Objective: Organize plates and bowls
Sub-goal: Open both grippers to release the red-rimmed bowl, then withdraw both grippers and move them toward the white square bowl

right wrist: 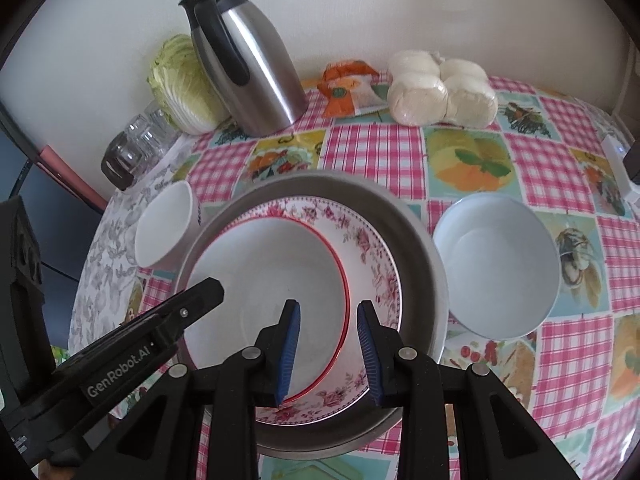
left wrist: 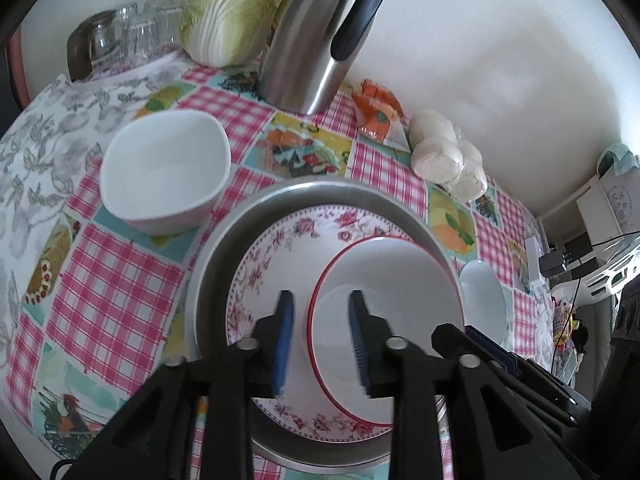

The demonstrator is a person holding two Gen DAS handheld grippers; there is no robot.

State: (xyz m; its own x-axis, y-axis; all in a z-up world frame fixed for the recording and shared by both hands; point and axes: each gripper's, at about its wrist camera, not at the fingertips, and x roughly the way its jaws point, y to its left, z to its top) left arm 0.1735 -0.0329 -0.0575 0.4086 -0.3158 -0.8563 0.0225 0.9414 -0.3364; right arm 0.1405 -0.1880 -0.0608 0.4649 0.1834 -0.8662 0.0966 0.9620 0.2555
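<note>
Stack sits in the metal pan; both sets of fingers hover over it, holding nothing.

I have the left gripper (left wrist: 322,336) with its fingers parted narrowly astride the rim of the red-rimmed bowl (left wrist: 384,304), pads not pressing it. My right gripper (right wrist: 329,344) shows the same narrow gap over that rim and grips nothing. The bowl rests off-centre in the floral plate (right wrist: 372,248), which lies in the metal pan (right wrist: 424,240). On the tabletop (right wrist: 372,152) the square white bowl (left wrist: 164,168) stands at ten o'clock of the pan, the pale blue bowl (right wrist: 496,264) at three o'clock. My worry: lifting away carelessly, a finger could snag the rim and skid the bowl.
</note>
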